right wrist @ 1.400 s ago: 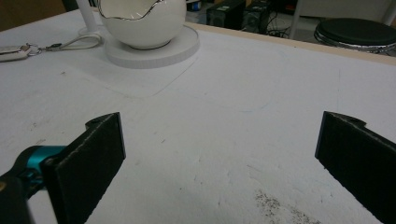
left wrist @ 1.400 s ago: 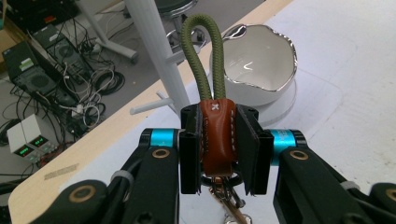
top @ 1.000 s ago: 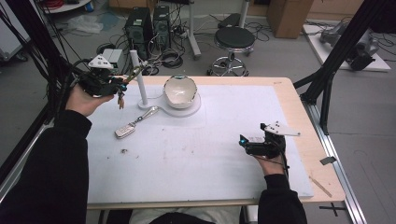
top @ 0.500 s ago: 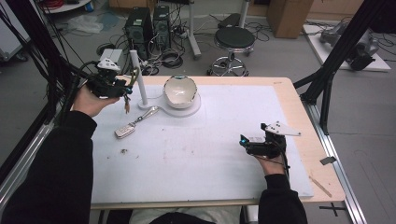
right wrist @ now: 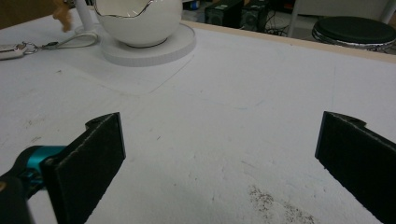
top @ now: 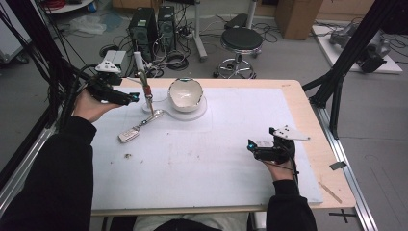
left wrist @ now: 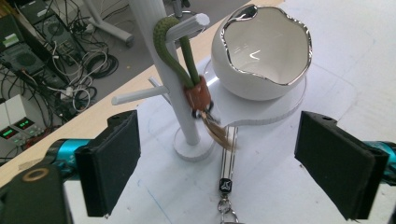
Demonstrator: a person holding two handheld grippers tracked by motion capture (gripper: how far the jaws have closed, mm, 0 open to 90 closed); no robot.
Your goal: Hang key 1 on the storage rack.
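Left gripper (left wrist: 217, 158) jaws spread wide, empty — the green cord loop (left wrist: 172, 49) hangs on the white stand (left wrist: 163, 74). Right gripper (right wrist: 219, 158) jaws wide apart; bowl (right wrist: 140, 21) top cut off.

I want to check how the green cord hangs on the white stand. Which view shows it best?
The left gripper view: the green cord is close, looped over a peg of the white stand. The high view shows it small; the right gripper view catches just a blurred scrap at the edge.
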